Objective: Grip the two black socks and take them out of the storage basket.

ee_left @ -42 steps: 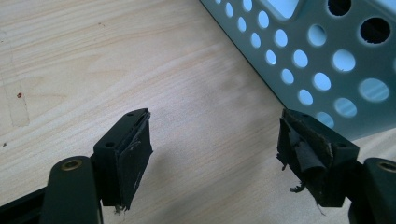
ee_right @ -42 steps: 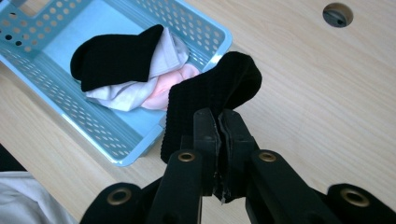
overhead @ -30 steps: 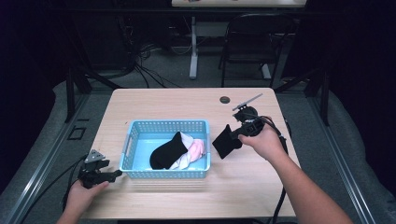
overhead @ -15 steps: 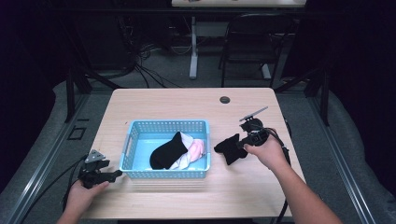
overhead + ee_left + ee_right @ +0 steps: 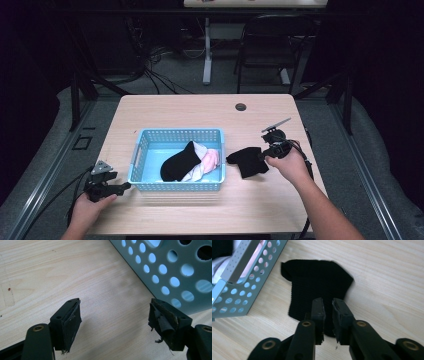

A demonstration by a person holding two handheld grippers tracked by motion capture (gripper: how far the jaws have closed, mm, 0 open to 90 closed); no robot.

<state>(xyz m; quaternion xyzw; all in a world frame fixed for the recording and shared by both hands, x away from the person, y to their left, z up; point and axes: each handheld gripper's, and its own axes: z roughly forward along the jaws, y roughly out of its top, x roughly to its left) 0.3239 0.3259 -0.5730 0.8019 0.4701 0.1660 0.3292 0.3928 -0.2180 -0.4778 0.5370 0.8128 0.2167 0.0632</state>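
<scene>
In the high view, a light blue perforated basket (image 5: 177,159) sits a little left of the table's (image 5: 200,112) centre, holding a black sock (image 5: 181,161) draped over white and pink garments (image 5: 207,164). At its 3 o'clock, just off its right wall, a second black sock (image 5: 248,161) lies on the wood with the right gripper (image 5: 264,154) at its far edge, probably so that it is set apart from the basket's contents. The left gripper (image 5: 120,187) rests at the basket's 8 o'clock, seemingly parked out of the way. In the left gripper view, the jaws stand wide apart over bare wood with nothing between them, the basket's wall (image 5: 175,272) at 1 o'clock. In the right gripper view, the jaws are drawn narrow on the near edge of the black sock (image 5: 317,285), which lies mostly flat on the table; a thin gap shows between the pads, so the pinch looks light, fit for laying down or letting go.
</scene>
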